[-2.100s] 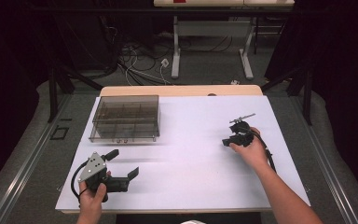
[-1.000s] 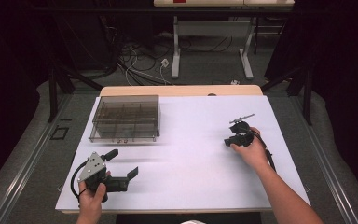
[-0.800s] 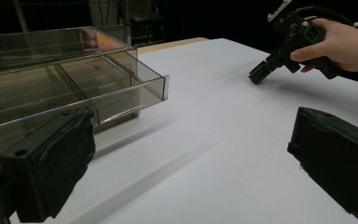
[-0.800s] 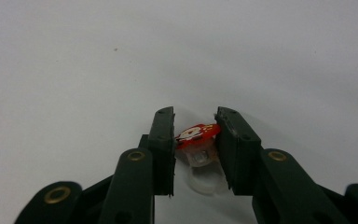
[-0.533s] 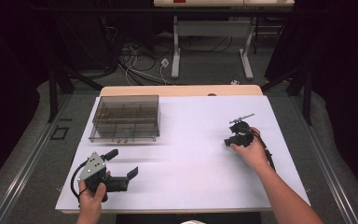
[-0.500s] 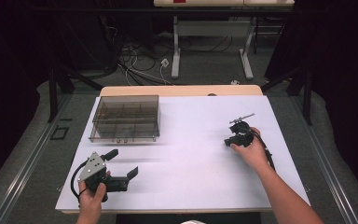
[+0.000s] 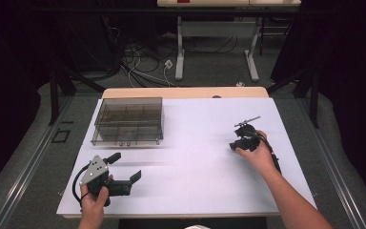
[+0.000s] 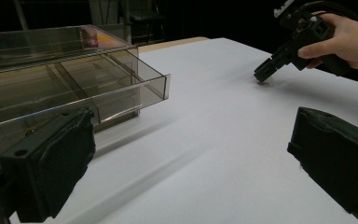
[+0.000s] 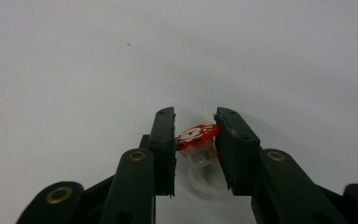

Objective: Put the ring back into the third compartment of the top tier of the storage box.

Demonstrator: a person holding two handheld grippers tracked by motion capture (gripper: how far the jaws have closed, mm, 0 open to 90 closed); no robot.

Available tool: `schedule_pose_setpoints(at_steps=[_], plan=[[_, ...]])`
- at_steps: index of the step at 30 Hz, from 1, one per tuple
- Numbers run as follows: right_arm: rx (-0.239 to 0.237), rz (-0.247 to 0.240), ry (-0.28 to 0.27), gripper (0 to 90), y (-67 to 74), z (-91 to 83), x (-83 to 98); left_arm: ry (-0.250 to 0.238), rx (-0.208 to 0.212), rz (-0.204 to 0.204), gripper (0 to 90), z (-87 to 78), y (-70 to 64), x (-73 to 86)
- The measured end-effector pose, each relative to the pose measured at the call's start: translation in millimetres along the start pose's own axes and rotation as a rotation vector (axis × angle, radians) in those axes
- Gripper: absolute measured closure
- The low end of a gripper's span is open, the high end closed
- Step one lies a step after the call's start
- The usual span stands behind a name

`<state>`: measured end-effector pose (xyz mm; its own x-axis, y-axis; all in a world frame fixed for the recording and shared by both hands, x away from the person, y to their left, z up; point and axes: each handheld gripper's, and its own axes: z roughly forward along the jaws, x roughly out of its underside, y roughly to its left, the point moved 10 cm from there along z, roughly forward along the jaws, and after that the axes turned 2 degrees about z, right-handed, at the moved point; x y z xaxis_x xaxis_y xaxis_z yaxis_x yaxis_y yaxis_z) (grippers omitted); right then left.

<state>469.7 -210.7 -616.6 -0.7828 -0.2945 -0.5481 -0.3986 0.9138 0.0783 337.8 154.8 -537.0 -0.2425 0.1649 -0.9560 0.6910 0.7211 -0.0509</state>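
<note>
Right gripper view, red ring [image 9: 196, 134] between jaws

Left gripper [image 7: 124, 169] jaws wide apart, right gripper [image 9: 195, 140] jaws clamped.

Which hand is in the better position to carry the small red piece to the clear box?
Right: the right gripper is already shut on the small red piece. The left gripper sits open near the clear box, holding nothing.

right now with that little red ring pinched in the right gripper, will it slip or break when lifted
The red ring looks tiny and probably very light. The right gripper pinches only its flat red top, so it might twist or slip. Its clear band seems to be thin plastic, likely springy rather than brittle.
</note>
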Motion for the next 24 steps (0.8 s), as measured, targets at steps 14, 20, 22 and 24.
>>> schedule_pose_setpoints(at_steps=[14, 20, 22, 24], plan=[[-0.032, 0.012, -0.02, 68.9, 9.6, -18.6, -0.1, -0.001, 0.0, -0.001, 0.5, 0.1, 0.0, -0.2], [-0.039, 0.024, -0.027, 68.9, 12.3, -23.7, -0.5, 0.0, 0.001, 0.002, 0.5, 0.1, -0.2, -0.1], [-0.045, 0.022, -0.028, 68.9, 13.6, -26.0, 0.0, 0.001, 0.0, 0.001, 0.5, 0.1, -0.1, 0.0], [-0.048, 0.014, -0.032, 68.9, 15.0, -29.5, 0.1, 0.0, 0.0, 0.001, 0.5, 0.0, -0.1, 0.0]])
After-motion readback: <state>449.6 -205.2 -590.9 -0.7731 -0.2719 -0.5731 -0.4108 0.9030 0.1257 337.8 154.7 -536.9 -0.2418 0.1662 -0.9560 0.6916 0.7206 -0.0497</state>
